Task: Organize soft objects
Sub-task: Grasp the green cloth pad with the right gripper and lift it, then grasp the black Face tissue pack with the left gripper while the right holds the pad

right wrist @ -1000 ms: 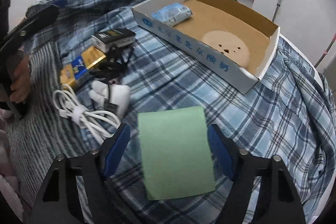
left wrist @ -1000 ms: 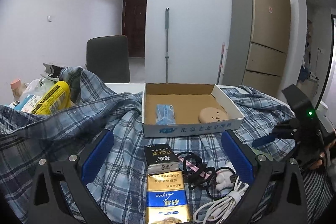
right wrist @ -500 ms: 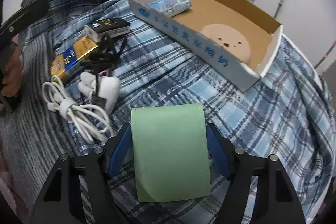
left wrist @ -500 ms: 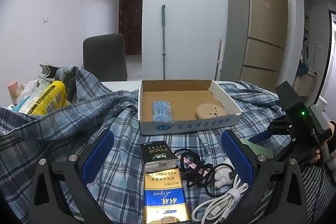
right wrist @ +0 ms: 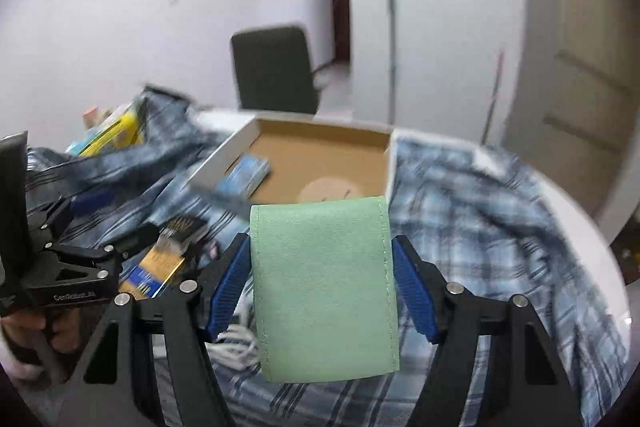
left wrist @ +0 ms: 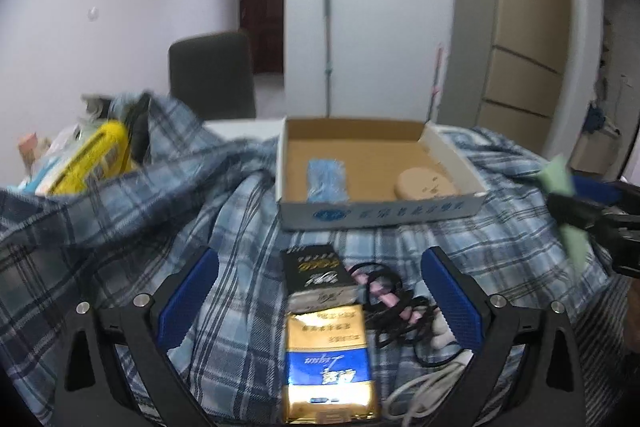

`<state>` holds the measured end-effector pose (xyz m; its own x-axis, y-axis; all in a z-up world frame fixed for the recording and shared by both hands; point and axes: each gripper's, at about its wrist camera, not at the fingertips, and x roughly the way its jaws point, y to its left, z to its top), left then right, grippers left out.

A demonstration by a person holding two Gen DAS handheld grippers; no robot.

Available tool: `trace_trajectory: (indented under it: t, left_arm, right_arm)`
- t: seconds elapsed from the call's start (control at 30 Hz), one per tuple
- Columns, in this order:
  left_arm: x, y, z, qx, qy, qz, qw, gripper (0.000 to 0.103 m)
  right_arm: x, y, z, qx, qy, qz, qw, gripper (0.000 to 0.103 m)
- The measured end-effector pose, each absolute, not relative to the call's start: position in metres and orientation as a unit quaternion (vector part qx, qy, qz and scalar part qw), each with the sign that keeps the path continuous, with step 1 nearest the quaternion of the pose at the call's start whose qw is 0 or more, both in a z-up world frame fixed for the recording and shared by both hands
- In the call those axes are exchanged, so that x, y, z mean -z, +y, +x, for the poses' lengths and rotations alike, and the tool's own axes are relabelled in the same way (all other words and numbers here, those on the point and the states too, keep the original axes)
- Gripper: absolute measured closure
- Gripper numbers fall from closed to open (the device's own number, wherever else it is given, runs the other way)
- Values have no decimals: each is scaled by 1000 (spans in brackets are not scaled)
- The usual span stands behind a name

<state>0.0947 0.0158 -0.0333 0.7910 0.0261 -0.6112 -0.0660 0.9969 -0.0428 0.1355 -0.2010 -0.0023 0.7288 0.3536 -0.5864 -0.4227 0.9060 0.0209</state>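
My right gripper (right wrist: 320,283) is shut on a folded green cloth (right wrist: 324,287) and holds it up above the plaid fabric, in front of the open cardboard box (right wrist: 384,163). The cloth also shows at the right edge of the left wrist view (left wrist: 560,183). The box (left wrist: 376,215) holds a blue tissue pack (left wrist: 326,179) and a round tan pad (left wrist: 426,183). My left gripper (left wrist: 316,295) is open and empty above a black pack (left wrist: 314,269) and a gold and blue pack (left wrist: 330,351).
Blue plaid fabric (left wrist: 140,227) covers the table. Black cords (left wrist: 396,303) and a white cable (left wrist: 424,391) lie right of the packs. A yellow can (left wrist: 96,159) and clutter sit far left. A dark chair (left wrist: 212,75) stands behind the table.
My right gripper has closed on the green cloth and lifted it off the fabric, tilting up toward the box. My left gripper has barely moved.
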Motion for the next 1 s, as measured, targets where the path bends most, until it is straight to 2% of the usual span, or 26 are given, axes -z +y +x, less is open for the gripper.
trace_trajectory:
  t: [0.03,0.17,0.4,0.47,0.63,0.93,1.0]
  left_arm:
    - [36,17,98,-30,332,-34,942,10]
    - [42,26,110,-34,365,-59,929,22]
    - [51,29,129,-31,410,-72,908,24]
    - [57,29,137,-30,428,-78,900,30]
    - [65,33,154,-35,456,-88,885,34]
    - [80,29,163,-39,477,-76,875,35]
    - [80,29,162,-39,472,-74,878,43]
  right_arm:
    - [2,-201,132,-197,287,-59,936,34]
    - [10,-198,138,-188,278,-55,940,34]
    - [31,-207,155,-186,310,-27,932,34]
    - [33,-207,154,-190,314,-28,930,34]
    - [33,-204,151,-195,309,-35,930,34]
    - [35,-202,150,-203,313,-40,927,34]
    - [34,-201,149,-206,310,-44,927,34]
